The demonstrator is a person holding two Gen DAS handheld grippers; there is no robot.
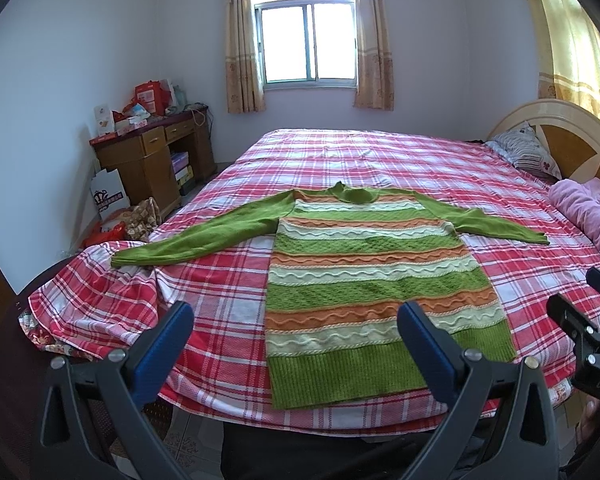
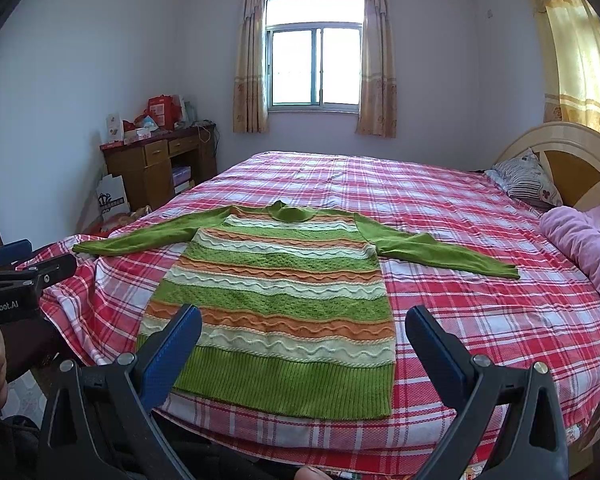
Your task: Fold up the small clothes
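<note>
A striped green, orange and cream knit sweater (image 1: 372, 280) lies flat, front up, on the plaid bed sheet (image 1: 228, 300) near the foot of the bed, hem toward the person, collar toward the window, both green sleeves stretched out sideways. The left claw (image 1: 296, 320) hangs above the hem's left side with its blue pads spread wide and empty; the right claw (image 2: 304, 328) is likewise spread and holds nothing, poised over the hem. Nothing looks folded yet, so the first step is probably bringing a sleeve across the body. To do it well, pinch the left sleeve (image 1: 188, 240) near its cuff, lift only enough to clear the knit, and lay it straight across the chest. The cuff seems to sit on a rumpled patch of sheet, though distortion makes that hard to judge, so grip the knit alone.
</note>
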